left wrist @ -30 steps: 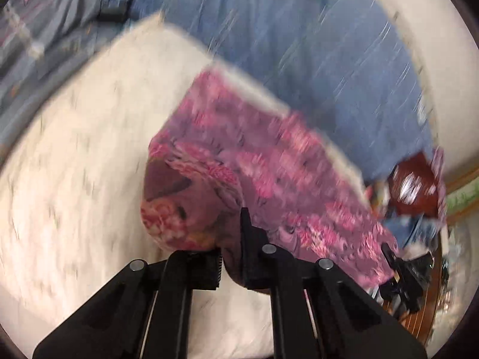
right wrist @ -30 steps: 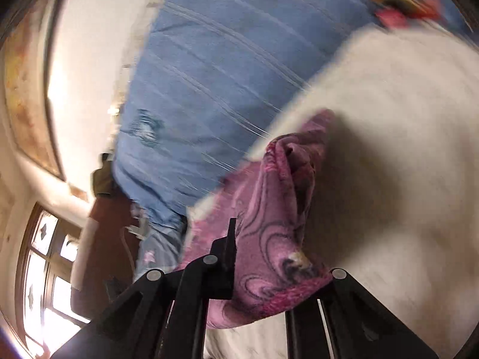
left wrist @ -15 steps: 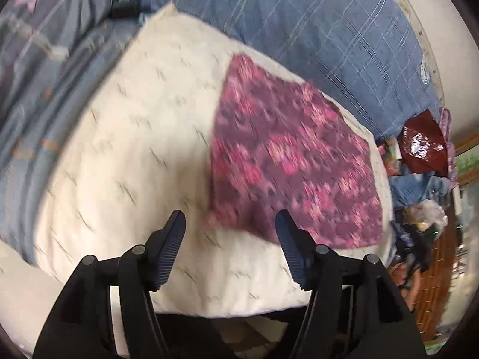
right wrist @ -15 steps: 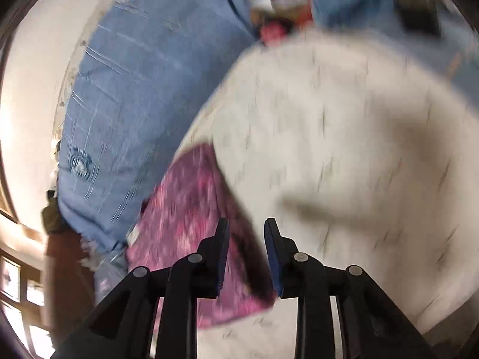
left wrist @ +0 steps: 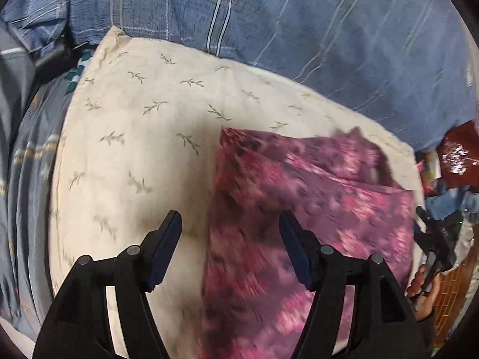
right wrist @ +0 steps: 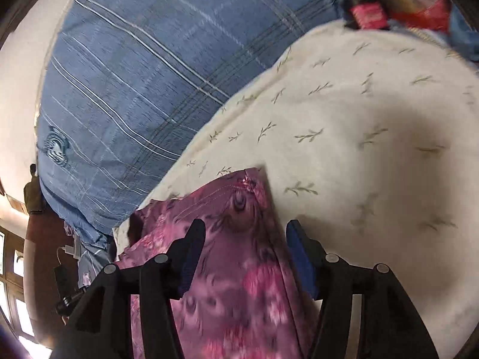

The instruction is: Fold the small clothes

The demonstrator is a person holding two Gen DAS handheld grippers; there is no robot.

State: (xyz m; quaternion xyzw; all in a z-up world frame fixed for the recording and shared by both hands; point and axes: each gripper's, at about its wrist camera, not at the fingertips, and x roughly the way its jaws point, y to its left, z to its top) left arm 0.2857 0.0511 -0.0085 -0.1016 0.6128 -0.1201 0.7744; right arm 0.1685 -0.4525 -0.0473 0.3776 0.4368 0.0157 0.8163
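Our left gripper (left wrist: pixel 230 239) has just been opening, its jaws apart over the near left edge of the pink floral garment (left wrist: pixel 299 224) and gripping nothing, while our right gripper (right wrist: pixel 245 248), jaws just widening too, straddles the cloth unclamped. The garment lies folded on the cream pillow (left wrist: pixel 134 149) before the blue blanket (left wrist: pixel 299 30), long axis running from us toward the blanket. We risk snagging it and undoing the fold.

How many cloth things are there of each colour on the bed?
Pink flowery cloth: 1
Cream pillow with leaf print: 1
Blue striped bedding: 1
Total: 3
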